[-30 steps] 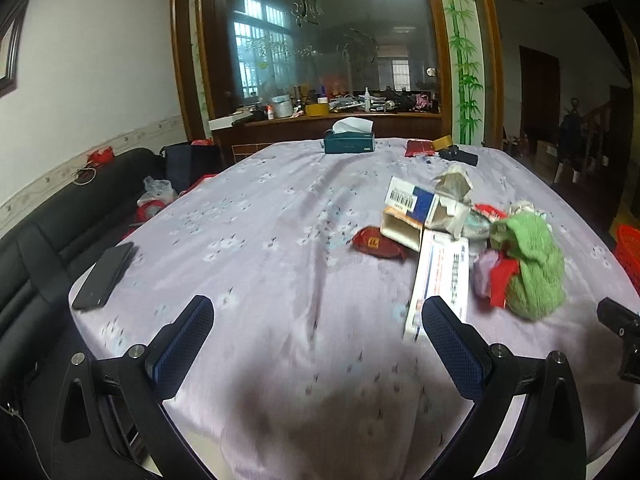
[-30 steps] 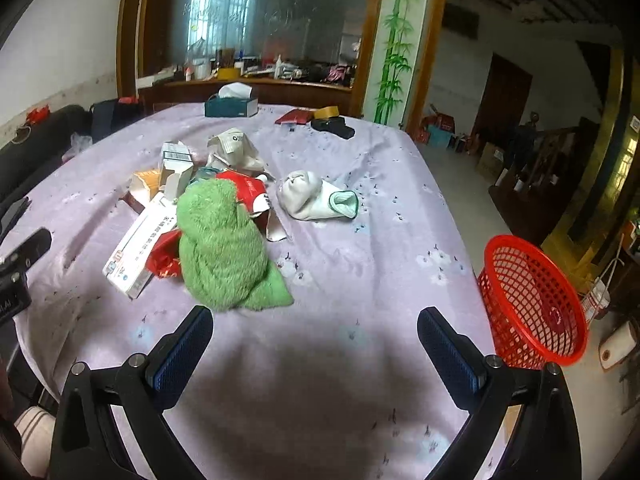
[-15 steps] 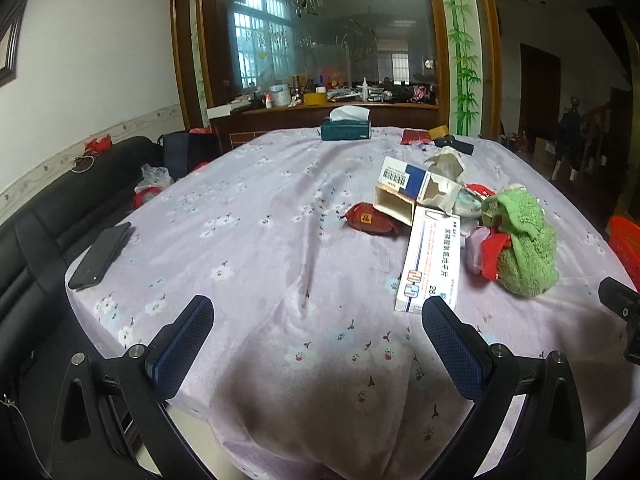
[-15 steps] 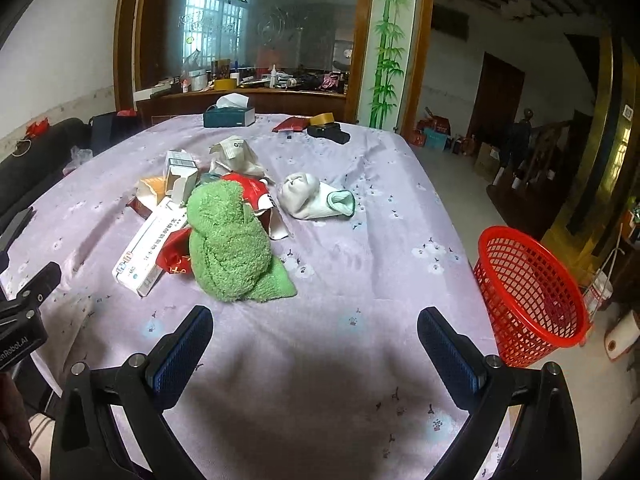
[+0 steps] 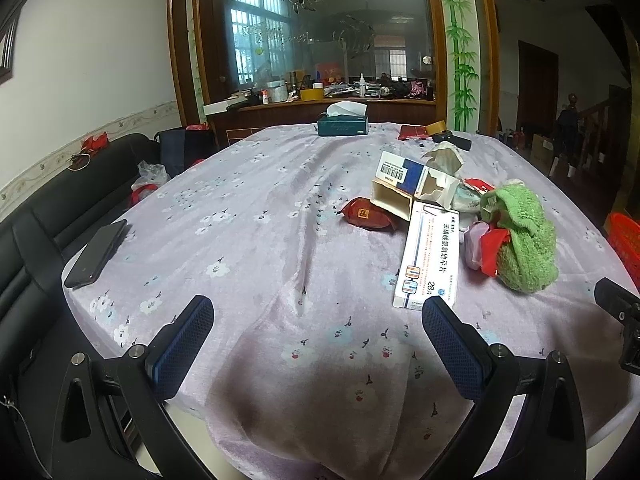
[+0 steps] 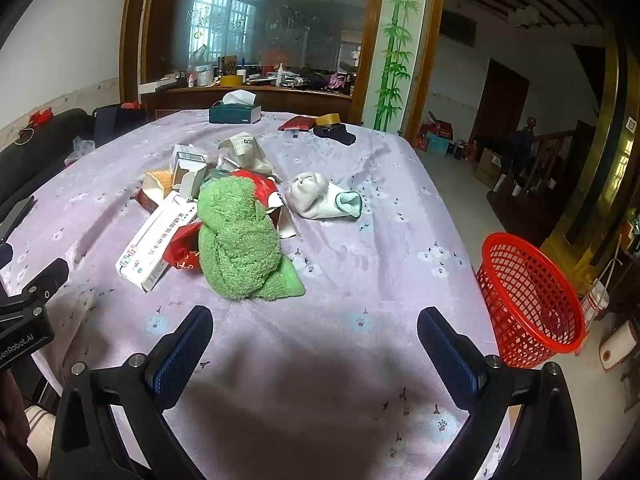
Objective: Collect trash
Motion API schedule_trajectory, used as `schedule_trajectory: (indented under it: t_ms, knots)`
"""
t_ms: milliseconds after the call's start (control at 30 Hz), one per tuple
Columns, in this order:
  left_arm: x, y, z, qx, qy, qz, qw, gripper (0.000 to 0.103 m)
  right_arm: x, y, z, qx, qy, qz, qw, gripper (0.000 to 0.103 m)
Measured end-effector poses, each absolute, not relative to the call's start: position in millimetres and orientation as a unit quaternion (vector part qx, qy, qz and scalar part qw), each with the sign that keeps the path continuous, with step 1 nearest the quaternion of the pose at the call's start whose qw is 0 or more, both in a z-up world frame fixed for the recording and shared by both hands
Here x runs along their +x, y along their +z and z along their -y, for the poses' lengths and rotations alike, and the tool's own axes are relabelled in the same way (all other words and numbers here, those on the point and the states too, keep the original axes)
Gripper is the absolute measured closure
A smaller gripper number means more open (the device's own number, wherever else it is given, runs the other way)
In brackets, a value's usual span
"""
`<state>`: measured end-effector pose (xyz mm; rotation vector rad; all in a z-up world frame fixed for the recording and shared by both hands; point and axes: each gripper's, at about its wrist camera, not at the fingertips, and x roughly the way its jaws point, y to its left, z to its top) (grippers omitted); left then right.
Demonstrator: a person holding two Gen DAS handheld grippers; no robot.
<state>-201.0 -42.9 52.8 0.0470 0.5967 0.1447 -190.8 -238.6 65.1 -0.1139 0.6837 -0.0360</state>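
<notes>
A heap of trash lies on the lilac flowered tablecloth point(image 5: 248, 240): a long white medicine box point(image 5: 430, 256) point(image 6: 154, 240), an opened blue-and-white carton point(image 5: 404, 184) point(image 6: 188, 170), a red snack wrapper point(image 5: 366, 216), crumpled paper point(image 6: 244, 152) and red packets. A green towel point(image 5: 520, 236) point(image 6: 240, 244) rests against the heap, with a white sock point(image 6: 320, 196) to its right. My left gripper point(image 5: 318, 344) hangs open near the table's front edge, its right pad just short of the medicine box. Open and empty, my right gripper point(image 6: 314, 348) sits in front of the towel.
A red mesh basket point(image 6: 528, 300) stands on the floor beside the table's right edge. A dark phone point(image 5: 96, 254) lies at the table's left edge, beside a black sofa point(image 5: 36, 216). At the far end are a tissue box point(image 5: 343, 125), a red pouch point(image 5: 414, 132) and a tape roll point(image 6: 328, 119).
Both grippers have drawn back and risen a little, so more of the table's near edge shows. Nothing on the table has moved, and both grippers stay open.
</notes>
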Motion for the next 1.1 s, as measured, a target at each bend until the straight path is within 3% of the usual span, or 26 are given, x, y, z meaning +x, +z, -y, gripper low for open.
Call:
schedule_trajectory:
  t_ms: [1100]
  knots:
    - [-201, 51, 55, 0.043, 0.058, -0.293, 0.953, 0.000, -187, 62, 243, -0.041, -0.009, -0.343, 0.939, 0.000]
